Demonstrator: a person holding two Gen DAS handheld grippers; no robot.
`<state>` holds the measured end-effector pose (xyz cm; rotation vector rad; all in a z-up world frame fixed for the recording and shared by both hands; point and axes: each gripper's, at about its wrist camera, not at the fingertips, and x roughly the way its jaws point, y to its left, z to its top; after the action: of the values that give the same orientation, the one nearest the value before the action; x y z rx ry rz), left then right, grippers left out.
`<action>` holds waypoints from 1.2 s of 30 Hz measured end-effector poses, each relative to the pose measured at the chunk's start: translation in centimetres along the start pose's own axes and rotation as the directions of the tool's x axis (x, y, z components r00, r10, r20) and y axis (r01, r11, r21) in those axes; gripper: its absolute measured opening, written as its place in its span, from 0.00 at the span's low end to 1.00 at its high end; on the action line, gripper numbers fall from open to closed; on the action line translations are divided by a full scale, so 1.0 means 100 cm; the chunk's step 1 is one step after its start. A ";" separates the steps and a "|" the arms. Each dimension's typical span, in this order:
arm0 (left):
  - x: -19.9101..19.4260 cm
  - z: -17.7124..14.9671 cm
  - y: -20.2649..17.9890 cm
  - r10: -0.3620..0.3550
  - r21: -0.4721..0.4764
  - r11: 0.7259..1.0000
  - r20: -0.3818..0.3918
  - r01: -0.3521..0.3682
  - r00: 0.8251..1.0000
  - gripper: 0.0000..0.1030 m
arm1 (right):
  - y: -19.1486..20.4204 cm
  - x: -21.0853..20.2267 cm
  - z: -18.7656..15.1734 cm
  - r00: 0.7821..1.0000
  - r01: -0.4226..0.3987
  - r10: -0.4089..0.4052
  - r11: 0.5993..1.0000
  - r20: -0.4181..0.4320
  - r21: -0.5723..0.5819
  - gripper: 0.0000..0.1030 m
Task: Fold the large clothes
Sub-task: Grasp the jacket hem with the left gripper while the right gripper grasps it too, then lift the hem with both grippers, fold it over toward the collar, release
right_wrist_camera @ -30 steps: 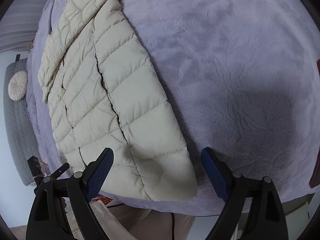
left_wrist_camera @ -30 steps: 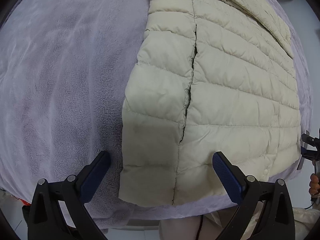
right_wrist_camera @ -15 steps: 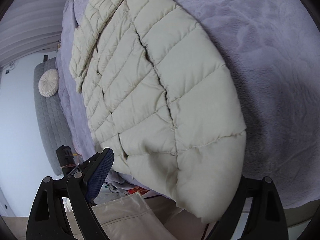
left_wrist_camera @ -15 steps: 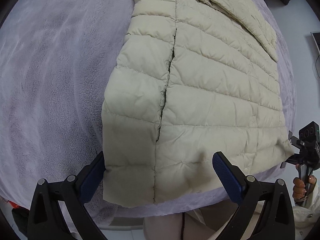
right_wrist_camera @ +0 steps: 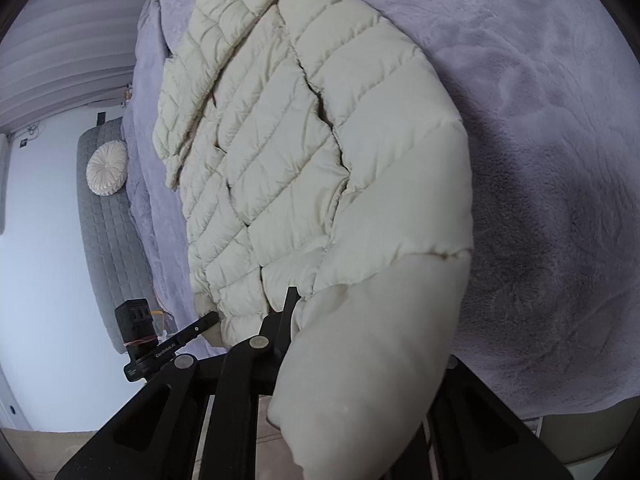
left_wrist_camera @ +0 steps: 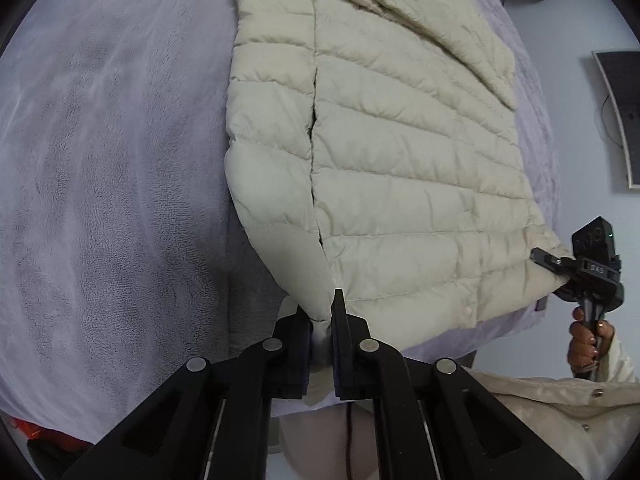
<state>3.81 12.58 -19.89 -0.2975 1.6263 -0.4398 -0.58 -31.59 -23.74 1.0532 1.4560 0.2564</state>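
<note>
**Both grippers grab the bottom of the puffy coat**

The left gripper reaches forward, low over the near edge of the bed. Its two black fingers are squeezed together on the bottom hem of the cream quilted puffy coat, and a bit of cloth is pinched between them.

The right gripper is pointing forward too. One black finger shows against the coat. The other finger is hidden under a fat fold of the coat that hangs over it, but the gripper is closed on the hem corner. From the left camera, the right gripper can be seen holding the coat's far bottom corner, with the person's hand on its handle.

The coat lies spread on the soft purple fleece blanket, its hem at the near edge.

Half a second ago both grippers were wide open with the hem lying flat. Now both have shut on it, and the corners are lifted and bunched.
</note>
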 end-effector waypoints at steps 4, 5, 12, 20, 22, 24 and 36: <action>-0.030 0.016 0.003 -0.098 -0.053 0.993 0.083 0.103 0.992 0.09 | 0.017 -0.016 0.005 0.995 -0.094 0.095 0.995 0.038 -0.029 0.14; -0.040 0.021 0.005 -0.120 -0.062 0.990 0.110 0.128 0.987 0.09 | 0.023 -0.020 0.008 0.992 -0.112 0.114 0.993 0.050 -0.039 0.14; -0.092 0.089 -0.005 -0.178 -0.019 0.981 0.276 0.191 0.945 0.09 | 0.078 -0.050 0.051 0.975 -0.155 0.175 0.976 0.135 -0.150 0.14; -0.127 0.193 -0.024 -0.150 0.066 0.989 0.432 0.134 0.889 0.09 | 0.140 -0.070 0.136 0.955 -0.151 0.209 0.954 0.211 -0.258 0.14; -0.127 0.218 -0.020 -0.140 0.053 0.990 0.458 0.130 0.878 0.09 | 0.151 -0.068 0.161 0.951 -0.143 0.209 0.950 0.228 -0.278 0.14; -0.122 0.241 -0.016 -0.103 0.026 0.994 0.474 0.103 0.874 0.09 | 0.160 -0.063 0.189 0.949 -0.129 0.200 0.951 0.244 -0.279 0.14; -0.050 0.315 0.016 0.067 -0.068 0.997 0.463 -0.040 0.884 0.09 | 0.136 0.002 0.296 0.963 -0.052 0.098 0.982 0.252 -0.183 0.14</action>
<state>35.71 12.84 -18.18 -0.3688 1.1721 -0.2535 31.55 -36.34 -20.74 0.9608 1.1379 0.2840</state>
